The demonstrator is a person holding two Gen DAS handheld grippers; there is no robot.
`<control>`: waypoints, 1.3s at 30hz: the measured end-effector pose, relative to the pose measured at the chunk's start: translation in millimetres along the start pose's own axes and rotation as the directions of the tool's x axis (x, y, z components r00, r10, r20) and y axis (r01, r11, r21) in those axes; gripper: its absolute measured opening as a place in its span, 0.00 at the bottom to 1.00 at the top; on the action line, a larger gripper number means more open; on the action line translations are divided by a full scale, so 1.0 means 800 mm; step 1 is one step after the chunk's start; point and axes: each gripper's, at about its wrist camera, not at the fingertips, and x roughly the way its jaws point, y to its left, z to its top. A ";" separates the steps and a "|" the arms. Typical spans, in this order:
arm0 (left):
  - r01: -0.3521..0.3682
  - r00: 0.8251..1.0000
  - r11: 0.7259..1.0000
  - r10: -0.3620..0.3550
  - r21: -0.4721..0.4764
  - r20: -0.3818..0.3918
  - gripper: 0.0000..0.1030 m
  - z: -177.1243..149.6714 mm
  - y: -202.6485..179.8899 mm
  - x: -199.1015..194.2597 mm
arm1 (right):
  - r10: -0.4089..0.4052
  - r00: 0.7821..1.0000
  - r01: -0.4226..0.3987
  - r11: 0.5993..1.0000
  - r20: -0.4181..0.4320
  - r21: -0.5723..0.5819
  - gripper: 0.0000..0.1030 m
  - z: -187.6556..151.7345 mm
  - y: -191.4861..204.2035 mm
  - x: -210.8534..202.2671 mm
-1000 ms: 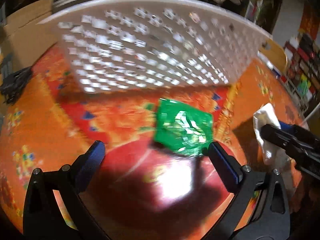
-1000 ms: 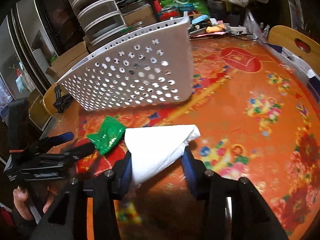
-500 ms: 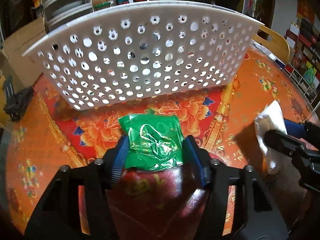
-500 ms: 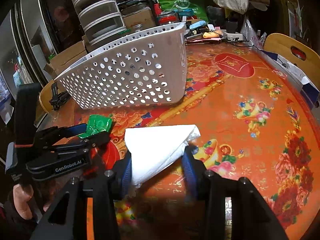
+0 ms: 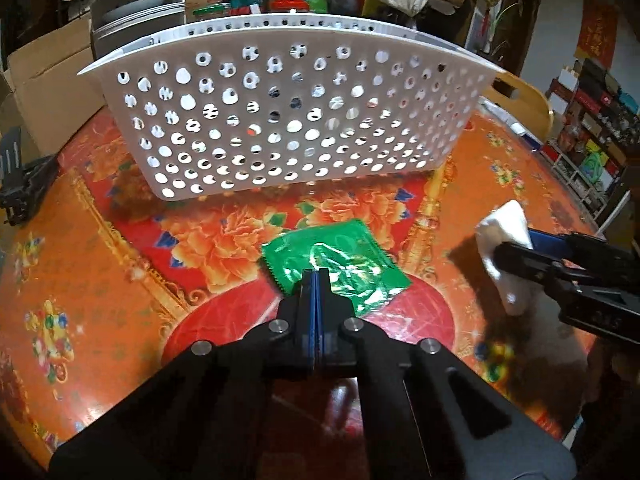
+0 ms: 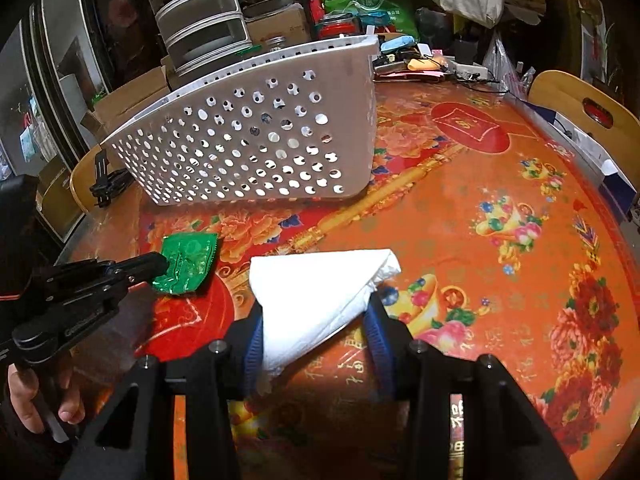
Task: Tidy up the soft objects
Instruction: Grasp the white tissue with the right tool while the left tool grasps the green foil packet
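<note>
My left gripper [image 5: 315, 280] is shut on the near edge of a shiny green foil packet [image 5: 340, 260] and holds it just over the red and orange tablecloth; from the right wrist view the packet [image 6: 188, 262] hangs from its tip [image 6: 160, 266]. My right gripper [image 6: 316, 320] is shut on a folded white tissue [image 6: 316, 288], also seen at the right of the left wrist view [image 5: 506, 236]. A white perforated basket [image 5: 288, 120] stands just beyond both on the table [image 6: 460, 208].
A black clip [image 5: 20, 188] lies at the table's left edge. Cardboard boxes [image 6: 128, 100], stacked drawers [image 6: 200, 12] and clutter stand behind the basket. A wooden chair back [image 6: 580, 108] is at the far right.
My left gripper went from wide open around the green packet to fully shut on its near edge and lifted it slightly. My right gripper kept holding the tissue, almost still.
</note>
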 end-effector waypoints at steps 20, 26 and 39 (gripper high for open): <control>-0.030 0.997 0.986 0.042 0.164 -0.072 0.81 0.028 -0.021 0.027 | 0.045 0.999 -0.045 0.998 0.006 0.034 0.45 0.002 -0.013 0.000; -0.002 0.996 0.980 0.019 0.198 -0.083 0.83 0.026 -0.031 0.036 | 0.056 0.998 -0.056 0.998 0.008 0.040 0.45 0.003 -0.014 0.000; 0.043 0.998 0.972 -0.032 0.231 -0.052 0.13 0.012 -0.064 0.030 | 0.055 0.998 -0.055 0.997 0.018 0.049 0.45 0.003 -0.016 -0.003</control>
